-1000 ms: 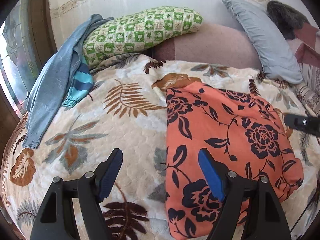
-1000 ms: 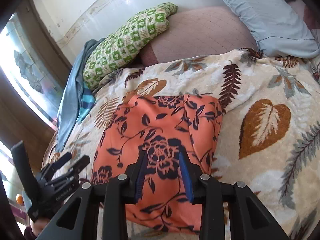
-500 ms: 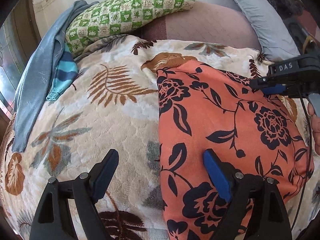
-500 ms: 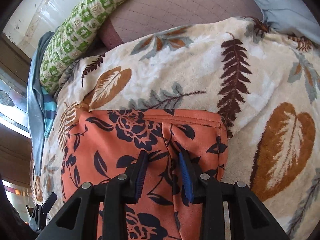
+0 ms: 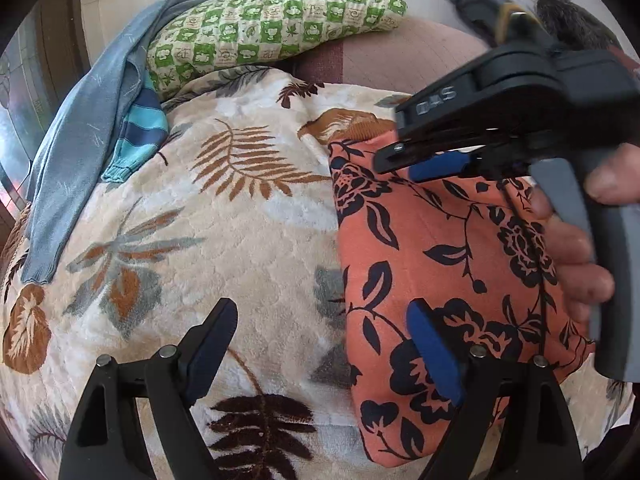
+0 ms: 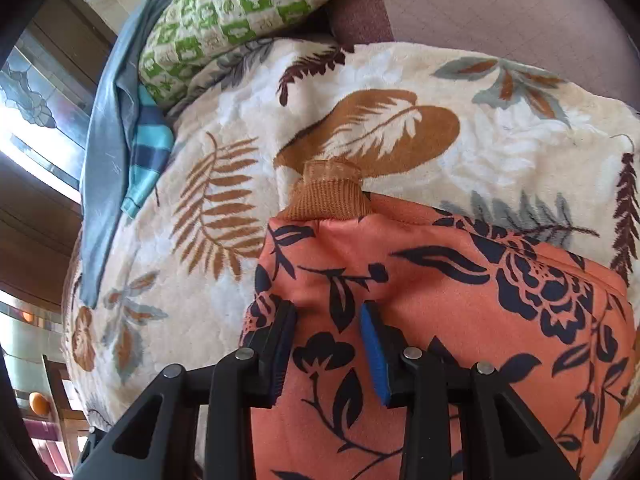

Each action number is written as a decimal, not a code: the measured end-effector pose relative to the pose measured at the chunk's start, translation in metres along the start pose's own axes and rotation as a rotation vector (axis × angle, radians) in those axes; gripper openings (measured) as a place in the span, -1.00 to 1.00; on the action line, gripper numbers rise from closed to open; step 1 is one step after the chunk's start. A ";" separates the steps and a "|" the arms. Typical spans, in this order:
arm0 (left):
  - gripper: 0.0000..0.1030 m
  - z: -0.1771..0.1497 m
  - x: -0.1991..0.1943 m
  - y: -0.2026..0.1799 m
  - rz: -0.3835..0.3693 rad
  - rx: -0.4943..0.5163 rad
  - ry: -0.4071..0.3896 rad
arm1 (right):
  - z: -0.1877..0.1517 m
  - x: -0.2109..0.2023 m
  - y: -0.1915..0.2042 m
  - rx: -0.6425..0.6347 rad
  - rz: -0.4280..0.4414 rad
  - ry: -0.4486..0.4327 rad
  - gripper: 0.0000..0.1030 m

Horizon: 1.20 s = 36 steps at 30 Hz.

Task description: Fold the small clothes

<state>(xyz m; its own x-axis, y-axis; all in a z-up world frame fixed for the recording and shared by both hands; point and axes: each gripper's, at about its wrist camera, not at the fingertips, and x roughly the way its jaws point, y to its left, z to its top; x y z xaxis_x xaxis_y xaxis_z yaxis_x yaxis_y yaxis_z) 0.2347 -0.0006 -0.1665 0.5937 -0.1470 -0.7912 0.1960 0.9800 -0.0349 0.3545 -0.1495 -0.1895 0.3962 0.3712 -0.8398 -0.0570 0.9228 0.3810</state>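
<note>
Orange floral garment (image 5: 448,280) lies on the bed (image 5: 248,240), near its right edge. Right gripper (image 6: 328,344) hovers at the garment's far-left corner, jaws parted, nothing pinched. Left gripper (image 5: 320,344) gapes wide, straddling the left hem. Next, likely: pinch both, fold over.

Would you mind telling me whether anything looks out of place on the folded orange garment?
A brown ribbed cuff pokes out past the far left corner of the otherwise neat orange floral garment, untucked from the fold.
</note>
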 end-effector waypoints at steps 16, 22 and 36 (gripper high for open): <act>0.72 -0.037 -0.215 -0.033 0.205 0.018 -0.302 | -0.205 -0.301 0.041 -0.099 -0.125 -0.504 0.28; 0.86 -0.042 -0.273 -0.045 0.213 0.028 -0.385 | -0.252 -0.338 0.049 -0.083 -0.153 -0.571 0.28; 0.89 -0.051 -0.321 -0.048 0.257 0.017 -0.416 | -0.310 -0.339 0.063 -0.120 -0.175 -0.581 0.28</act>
<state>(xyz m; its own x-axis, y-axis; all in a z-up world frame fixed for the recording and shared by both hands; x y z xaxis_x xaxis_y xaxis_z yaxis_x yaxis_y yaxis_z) -0.0051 0.0059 0.0577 0.8854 0.0546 -0.4616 0.0129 0.9898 0.1419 -0.0674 -0.1851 -0.0004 0.8415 0.1272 -0.5251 -0.0350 0.9827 0.1819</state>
